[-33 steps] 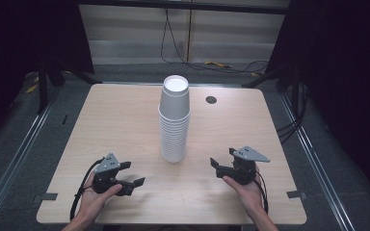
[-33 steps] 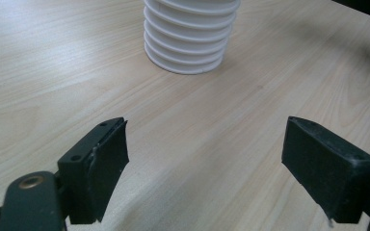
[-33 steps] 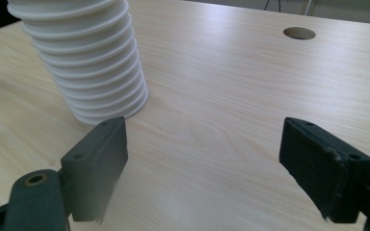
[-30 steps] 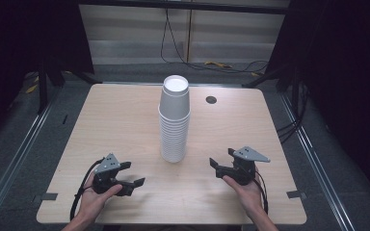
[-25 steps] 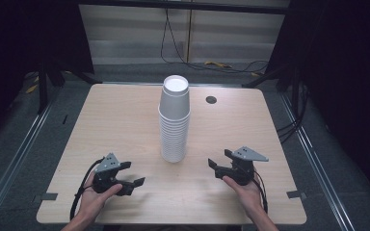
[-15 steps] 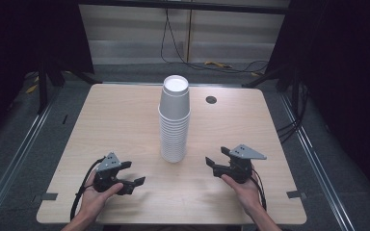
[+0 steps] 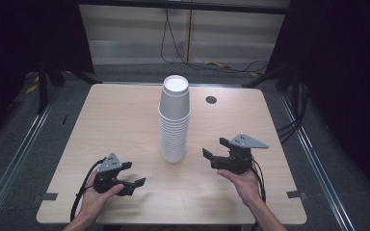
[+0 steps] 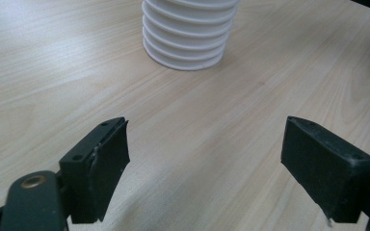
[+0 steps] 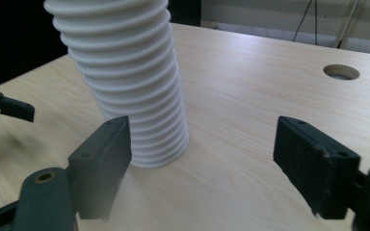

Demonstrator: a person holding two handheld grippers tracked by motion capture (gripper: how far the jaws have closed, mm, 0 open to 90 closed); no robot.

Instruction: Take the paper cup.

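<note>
The right gripper (image 7: 217,153) hangs a little above the table (image 7: 125,120), its jaws spread wide with nothing between them, pointed at the stack of white paper cups (image 7: 174,120). In the right gripper view the stack (image 9: 125,82) rises just past the left jaw, and bare wood lies between the pads. The left gripper (image 7: 134,175) sits low near the table's front edge, held in the person's left hand (image 7: 99,192); its jaws also stand apart on empty air, and in the left gripper view the foot of the stack (image 8: 188,38) stands well ahead of them.

The stack stands near the middle of the table, upright with a slight lean, mouths down. The high view gives its full height and the flat base of the top cup; the gripper views give the ribbed rims instead, the left one just the lowest few. The right gripper view takes in the round cable hole (image 9: 341,72) far behind the stack, and at its left margin the dark tips of the other gripper (image 9: 5,108).

Open wood runs all around the stack: a broad strip to each side, more behind it up to the far edge. The right hand (image 7: 245,185) rests in from the front right corner, with clear room between it and the right edge
</note>
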